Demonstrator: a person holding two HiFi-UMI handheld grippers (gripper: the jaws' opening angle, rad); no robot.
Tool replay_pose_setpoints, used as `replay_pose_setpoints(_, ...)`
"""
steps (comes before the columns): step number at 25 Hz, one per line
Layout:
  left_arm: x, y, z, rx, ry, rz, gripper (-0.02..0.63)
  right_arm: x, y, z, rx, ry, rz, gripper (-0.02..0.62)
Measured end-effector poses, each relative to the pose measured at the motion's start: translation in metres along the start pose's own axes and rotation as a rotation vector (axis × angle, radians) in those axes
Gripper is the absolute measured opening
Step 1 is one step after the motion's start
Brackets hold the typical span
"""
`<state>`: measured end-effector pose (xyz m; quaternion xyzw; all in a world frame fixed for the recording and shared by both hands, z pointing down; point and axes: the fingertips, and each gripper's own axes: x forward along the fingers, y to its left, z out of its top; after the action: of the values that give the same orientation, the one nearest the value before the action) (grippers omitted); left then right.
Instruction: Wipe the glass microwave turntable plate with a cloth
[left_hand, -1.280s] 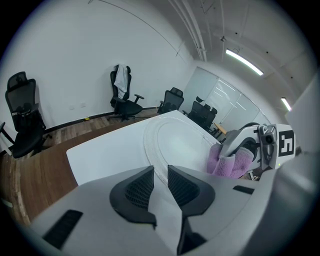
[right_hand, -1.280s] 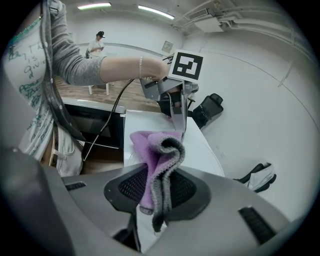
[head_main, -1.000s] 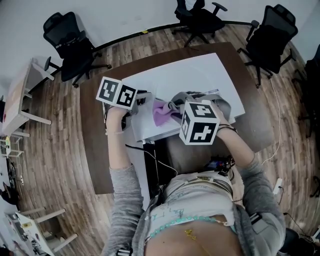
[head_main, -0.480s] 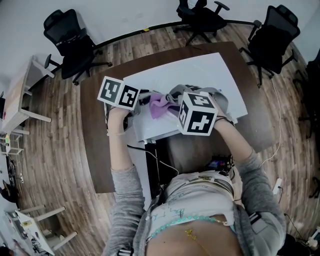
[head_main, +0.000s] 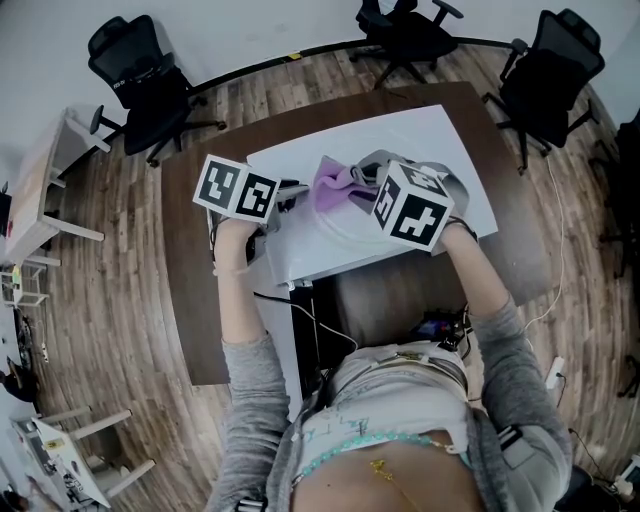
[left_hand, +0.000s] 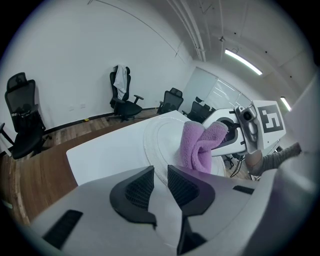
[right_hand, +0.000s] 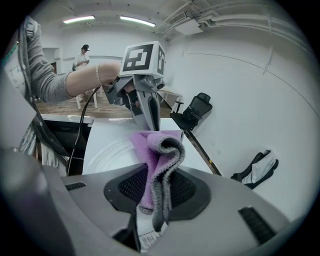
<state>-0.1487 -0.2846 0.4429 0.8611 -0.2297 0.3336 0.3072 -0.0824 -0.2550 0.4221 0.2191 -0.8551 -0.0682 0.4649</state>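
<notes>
In the head view, a round clear glass turntable plate (head_main: 338, 228) lies flat on a white rectangular sheet (head_main: 400, 135). The sheet covers part of a dark brown wooden table (head_main: 190, 300). The left gripper (head_main: 288, 196) sits at the plate's left rim. The right gripper (head_main: 362, 180) reaches in over the plate's far side, carrying a bunched purple terry cloth with a grey edge (head_main: 333, 184). Black mesh office chairs (head_main: 140, 75) stand on the wood floor well beyond the plate.

In the left gripper view, the two black pads stand a narrow gap apart with nothing clamped between them. The plate's (left_hand: 160, 135) near rim shows through that gap, just past the tips. To the right, the cloth (left_hand: 200, 147) hangs from the right gripper (left_hand: 227, 135), and its lower fold appears to meet the glass.

In the right gripper view, the jaws are closed on the cloth (right_hand: 161, 150), which stands up in a loop past the tips and over the plate (right_hand: 107, 150). At the plate's far rim the left gripper (right_hand: 145, 117) points down, held by a hand (right_hand: 112, 82) in a grey sleeve.
</notes>
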Motion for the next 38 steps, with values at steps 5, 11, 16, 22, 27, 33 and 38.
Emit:
replay_pose_setpoints(5,-0.001,0.0,-0.001,-0.001,0.001,0.001,0.097,-0.01,-0.014,-0.02,0.061,0.02,-0.035,0.112)
replay_pose_setpoints(11,-0.002,0.0,0.001,-0.005,0.001,0.01,0.097,-0.017,-0.022,-0.034,0.122,0.007,-0.057,0.112)
replay_pose_setpoints(16,0.001,-0.004,-0.001,-0.003,-0.007,0.033,0.097,-0.015,-0.019,-0.038,0.142,-0.025,-0.092,0.112)
replay_pose_setpoints(22,-0.001,-0.008,-0.001,0.029,-0.072,0.084,0.095,-0.018,-0.017,-0.041,0.184,-0.107,-0.124,0.112)
replay_pose_setpoints(27,-0.017,-0.005,0.002,0.145,-0.121,0.288,0.051,-0.02,-0.018,-0.04,0.192,-0.18,-0.214,0.112)
replay_pose_setpoints(33,-0.033,-0.024,0.0,0.248,-0.198,0.454,0.025,-0.025,-0.021,-0.04,0.257,-0.248,-0.251,0.112)
replay_pose_setpoints(38,-0.034,-0.045,0.002,0.265,-0.301,0.477,0.014,-0.029,-0.016,-0.04,0.273,-0.263,-0.255,0.112)
